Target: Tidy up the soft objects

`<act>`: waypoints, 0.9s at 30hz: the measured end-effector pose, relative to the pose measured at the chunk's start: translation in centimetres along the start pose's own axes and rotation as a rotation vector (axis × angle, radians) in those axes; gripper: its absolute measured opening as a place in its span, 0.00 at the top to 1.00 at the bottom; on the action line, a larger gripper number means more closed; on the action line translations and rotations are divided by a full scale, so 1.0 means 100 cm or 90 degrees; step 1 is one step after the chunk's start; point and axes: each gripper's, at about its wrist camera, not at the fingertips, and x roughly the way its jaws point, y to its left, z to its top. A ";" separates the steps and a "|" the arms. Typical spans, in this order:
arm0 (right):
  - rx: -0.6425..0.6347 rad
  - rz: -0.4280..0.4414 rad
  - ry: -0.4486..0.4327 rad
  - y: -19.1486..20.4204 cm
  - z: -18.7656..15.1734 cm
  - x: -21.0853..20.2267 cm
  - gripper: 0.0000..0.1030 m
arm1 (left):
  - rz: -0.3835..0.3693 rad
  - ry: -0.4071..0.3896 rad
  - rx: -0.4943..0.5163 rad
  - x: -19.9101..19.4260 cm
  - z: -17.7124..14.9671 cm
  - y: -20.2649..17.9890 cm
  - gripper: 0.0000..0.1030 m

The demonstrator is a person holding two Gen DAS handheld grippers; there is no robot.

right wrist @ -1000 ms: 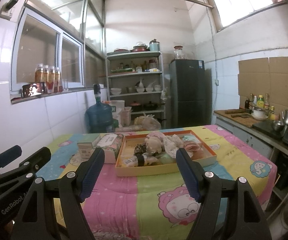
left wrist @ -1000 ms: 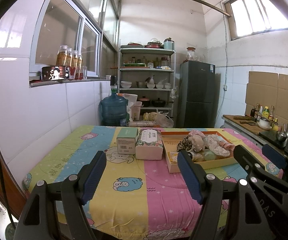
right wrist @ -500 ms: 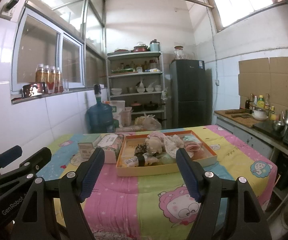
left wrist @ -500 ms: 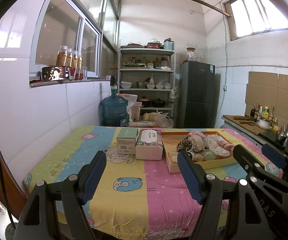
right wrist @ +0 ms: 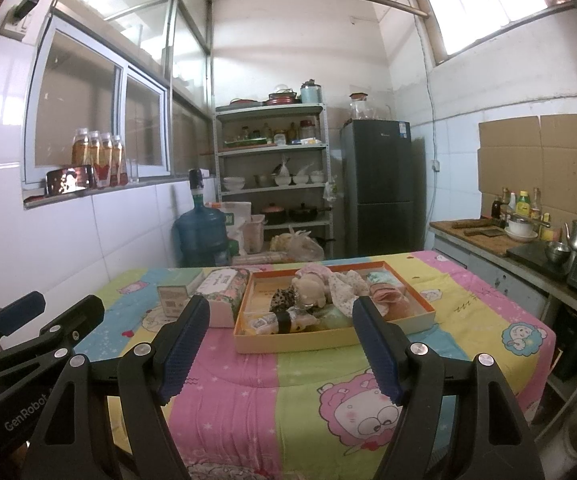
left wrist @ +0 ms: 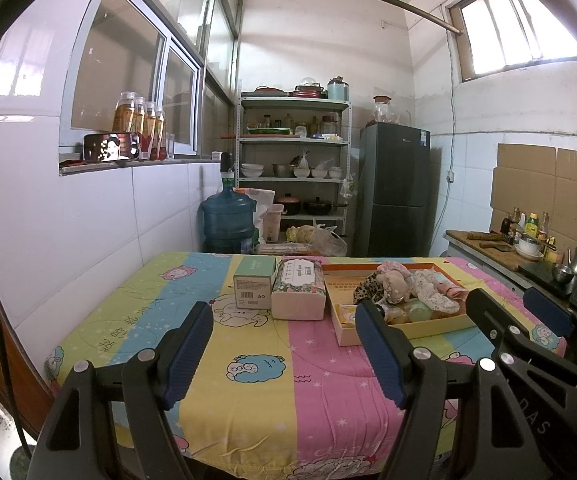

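left gripper (left wrist: pixel 284 350) and right gripper (right wrist: pixel 282 346) held wide apart and empty above cartoon-sheeted table (right wrist: pixel 312 396), orange tray (right wrist: pixel 330 338) piled with soft toys (right wrist: pixel 312 290), tissue pack (left wrist: pixel 298 290) beside it

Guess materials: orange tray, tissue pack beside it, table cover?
Orange tray: looks like cardboard, matte; thin straight walls, pale inner face, printed orange rim.
Tissue pack: probably soft plastic film over paper; floral print, rounded corners, slight sheen.
Table cover: looks like quilted cotton-type fabric, matte; cartoon print, visible stitching, drapes over the edge.
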 end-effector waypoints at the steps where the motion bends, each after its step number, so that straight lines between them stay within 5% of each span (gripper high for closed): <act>1: 0.000 0.000 0.000 0.000 0.000 0.000 0.27 | 0.000 0.000 0.000 0.000 0.000 0.000 0.29; 27: 0.000 0.001 -0.001 0.002 -0.001 -0.001 0.27 | 0.001 -0.001 0.000 0.000 -0.002 0.000 0.29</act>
